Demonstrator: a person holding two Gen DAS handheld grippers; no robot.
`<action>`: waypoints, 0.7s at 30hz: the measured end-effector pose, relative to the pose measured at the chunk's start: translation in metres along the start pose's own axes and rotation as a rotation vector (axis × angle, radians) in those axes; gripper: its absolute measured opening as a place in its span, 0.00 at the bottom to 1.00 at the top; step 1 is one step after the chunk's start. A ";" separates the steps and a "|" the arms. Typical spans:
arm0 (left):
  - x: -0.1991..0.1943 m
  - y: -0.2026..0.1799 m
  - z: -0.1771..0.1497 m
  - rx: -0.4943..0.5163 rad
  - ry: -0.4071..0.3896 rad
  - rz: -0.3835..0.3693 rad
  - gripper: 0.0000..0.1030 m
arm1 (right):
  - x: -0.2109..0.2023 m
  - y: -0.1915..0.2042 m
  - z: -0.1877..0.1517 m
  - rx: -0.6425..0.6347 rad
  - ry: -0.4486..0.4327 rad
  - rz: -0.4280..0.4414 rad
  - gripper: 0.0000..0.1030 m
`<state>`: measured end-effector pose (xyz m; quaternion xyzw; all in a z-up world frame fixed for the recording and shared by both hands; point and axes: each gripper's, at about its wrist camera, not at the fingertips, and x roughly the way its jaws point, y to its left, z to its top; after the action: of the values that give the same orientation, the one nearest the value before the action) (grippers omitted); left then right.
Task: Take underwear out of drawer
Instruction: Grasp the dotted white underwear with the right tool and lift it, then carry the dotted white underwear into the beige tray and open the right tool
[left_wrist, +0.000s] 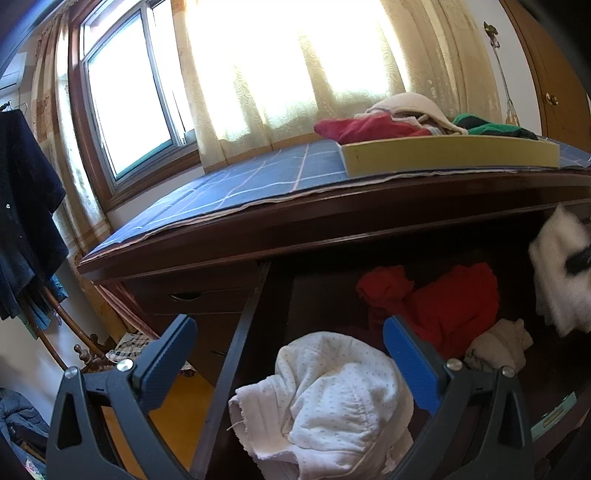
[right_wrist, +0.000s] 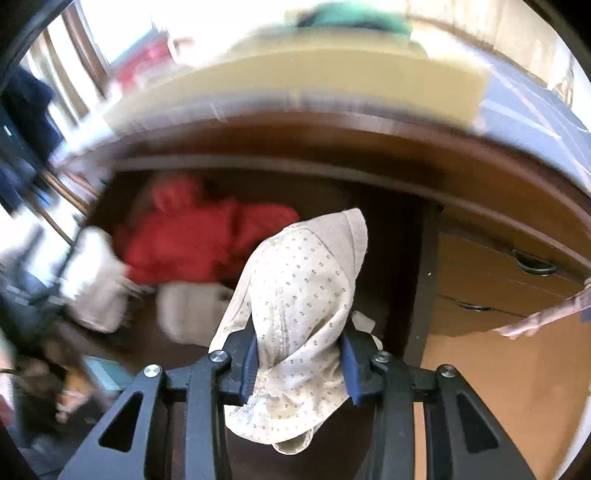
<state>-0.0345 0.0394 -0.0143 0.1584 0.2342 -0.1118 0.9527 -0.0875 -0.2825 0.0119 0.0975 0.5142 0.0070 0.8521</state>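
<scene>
Left gripper (left_wrist: 291, 347): jaws wide, empty above white dotted cotton underwear (left_wrist: 325, 402) in dark wooden drawer (left_wrist: 236, 339). Right gripper (right_wrist: 299, 365): clamped on cream dotted underwear (right_wrist: 299, 295), seemingly clear of drawer; lift straight, keep pinch firm.

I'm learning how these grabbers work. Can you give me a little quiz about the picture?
1. True or false: the right tongs are shut on spotted cloth.
2. What colour is the big bundle in the drawer? A blue, B red, C yellow.
3. Fill in: the left tongs are ____, gripping nothing.

Key: 1 true; 2 B; 3 open.
</scene>
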 end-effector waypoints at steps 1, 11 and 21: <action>0.000 0.000 0.000 -0.001 -0.001 0.001 1.00 | -0.011 0.001 0.000 0.002 -0.026 0.014 0.39; -0.002 -0.005 -0.001 0.017 -0.006 -0.001 1.00 | -0.095 0.010 0.034 0.026 -0.240 0.084 0.39; -0.004 -0.005 -0.002 0.008 -0.012 0.002 1.00 | -0.125 -0.003 0.145 0.088 -0.418 -0.056 0.39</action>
<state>-0.0397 0.0357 -0.0151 0.1616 0.2278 -0.1128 0.9535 -0.0192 -0.3224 0.1866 0.1197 0.3286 -0.0594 0.9350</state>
